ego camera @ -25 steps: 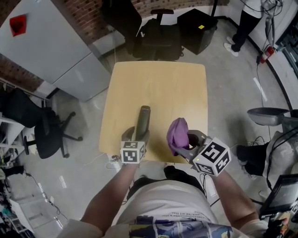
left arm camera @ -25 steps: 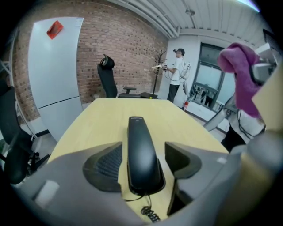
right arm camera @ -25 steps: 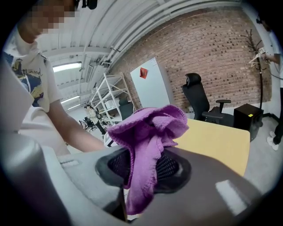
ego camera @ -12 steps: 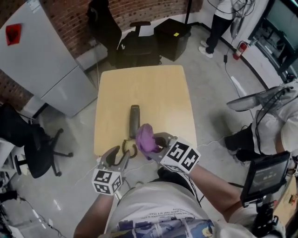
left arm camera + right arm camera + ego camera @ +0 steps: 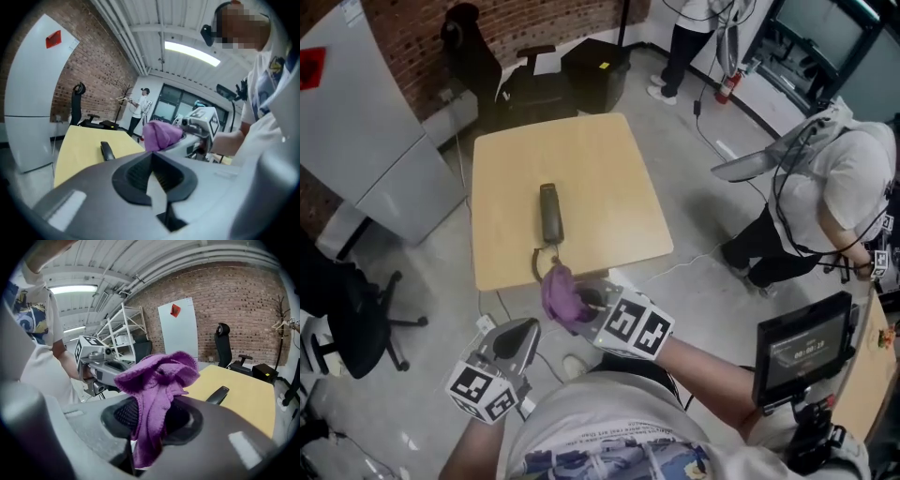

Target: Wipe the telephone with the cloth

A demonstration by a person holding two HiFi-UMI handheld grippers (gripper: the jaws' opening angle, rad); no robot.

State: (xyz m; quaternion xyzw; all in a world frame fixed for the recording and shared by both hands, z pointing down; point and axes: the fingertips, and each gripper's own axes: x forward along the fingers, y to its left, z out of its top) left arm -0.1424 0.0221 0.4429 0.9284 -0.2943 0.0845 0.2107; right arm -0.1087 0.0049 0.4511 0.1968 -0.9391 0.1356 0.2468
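From the head view I see the telephone (image 5: 550, 213) lying flat on the table (image 5: 609, 178), a little toward 8 o'clock from the table's middle, with its length running from 12 to 6. Its cord (image 5: 538, 263) curls off the near end towards the table's edge at 6 o'clock.

My right claw (image 5: 584, 306) hangs just off that edge at 6 o'clock, near the cord. Its jaws are clamped on the purple cloth (image 5: 560, 294). In the right gripper view the cloth (image 5: 157, 380) is pinched between the pads, bunching above them and hanging below. The telephone (image 5: 217, 394) shows beyond it at 2 o'clock, apart from the cloth.

My left claw (image 5: 523, 330) is over the floor at 7 o'clock from the table, beside the right claw and clear of the telephone. Its jaws have just been closing, and in the left gripper view the left claw (image 5: 153, 180) has its pads together with nothing between them.

Past the table at 12 o'clock a black box (image 5: 595, 67) stands on the floor. It is closed, so I cannot see its contents.
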